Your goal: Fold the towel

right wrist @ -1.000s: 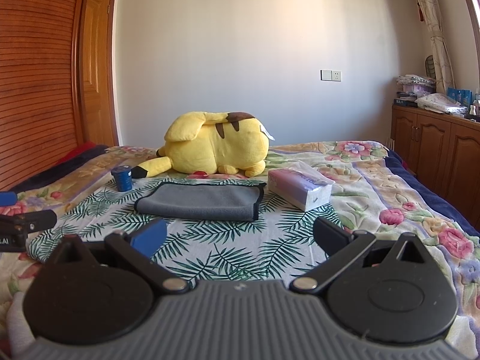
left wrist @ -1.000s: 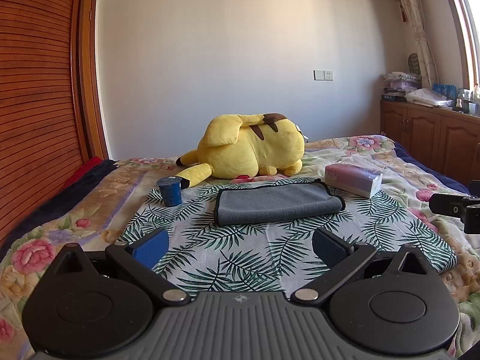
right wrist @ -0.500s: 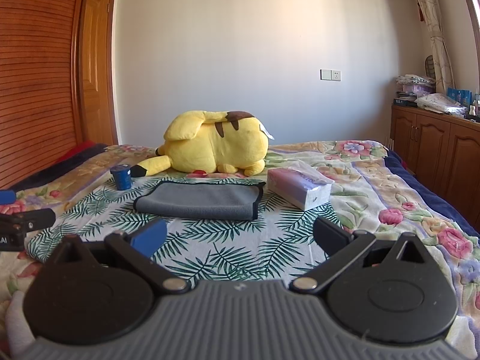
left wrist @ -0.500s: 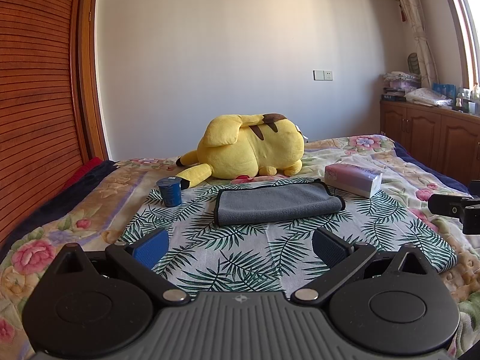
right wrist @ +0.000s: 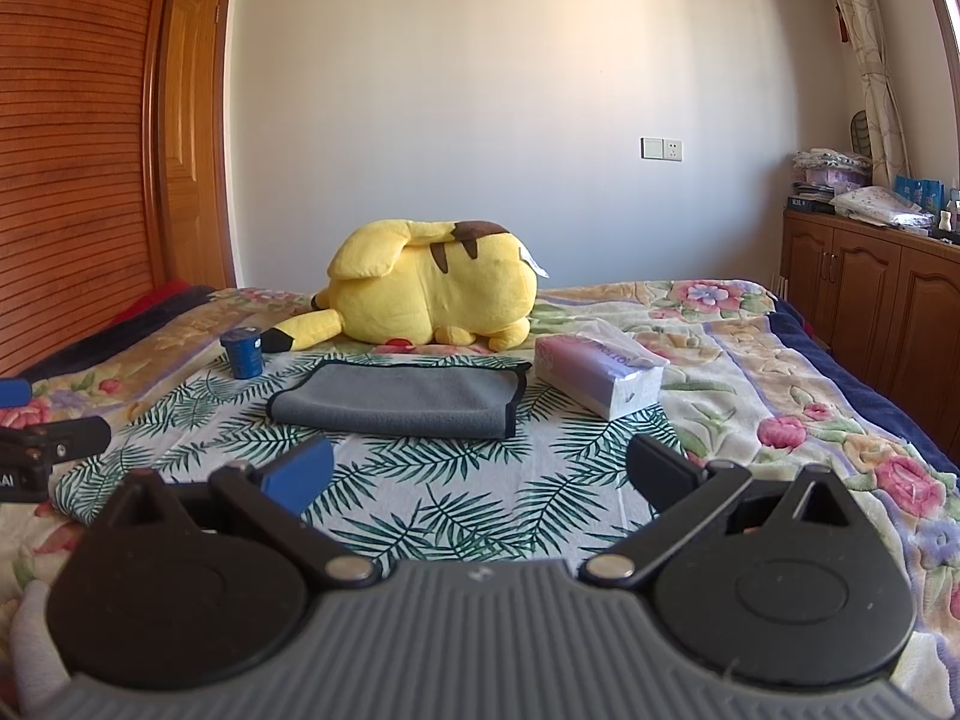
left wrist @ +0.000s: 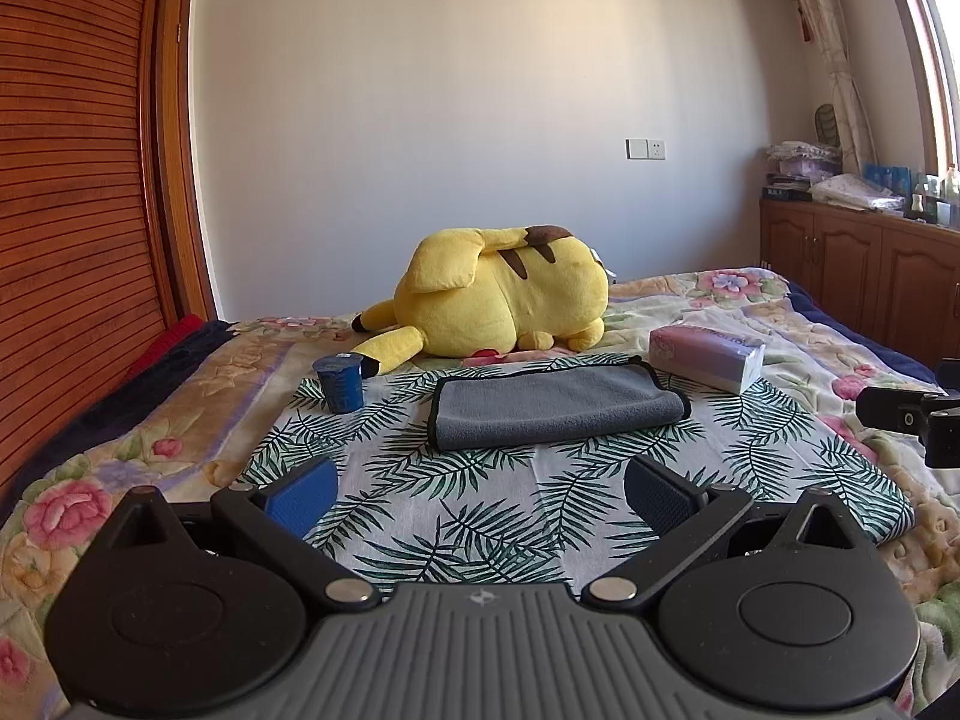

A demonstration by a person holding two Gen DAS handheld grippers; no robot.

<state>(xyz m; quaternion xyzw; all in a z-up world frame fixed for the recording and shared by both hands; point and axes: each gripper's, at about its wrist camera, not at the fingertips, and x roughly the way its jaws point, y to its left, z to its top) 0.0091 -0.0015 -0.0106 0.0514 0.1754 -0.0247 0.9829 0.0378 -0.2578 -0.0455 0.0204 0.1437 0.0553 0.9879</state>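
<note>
A grey towel [left wrist: 555,407] with a dark edge lies folded on a palm-leaf cloth [left wrist: 480,486] on the bed. It also shows in the right wrist view [right wrist: 402,399]. My left gripper [left wrist: 480,489] is open and empty, low over the cloth, well short of the towel's near edge. My right gripper [right wrist: 477,474] is open and empty, also short of the towel. The right gripper shows at the right edge of the left wrist view [left wrist: 918,420]. The left gripper shows at the left edge of the right wrist view [right wrist: 42,450].
A yellow plush toy [left wrist: 498,312] lies behind the towel. A blue cup [left wrist: 341,383] stands left of it. A tissue pack [left wrist: 708,355] lies to its right. A wooden wardrobe [left wrist: 72,228] is on the left and cabinets [left wrist: 864,276] on the right.
</note>
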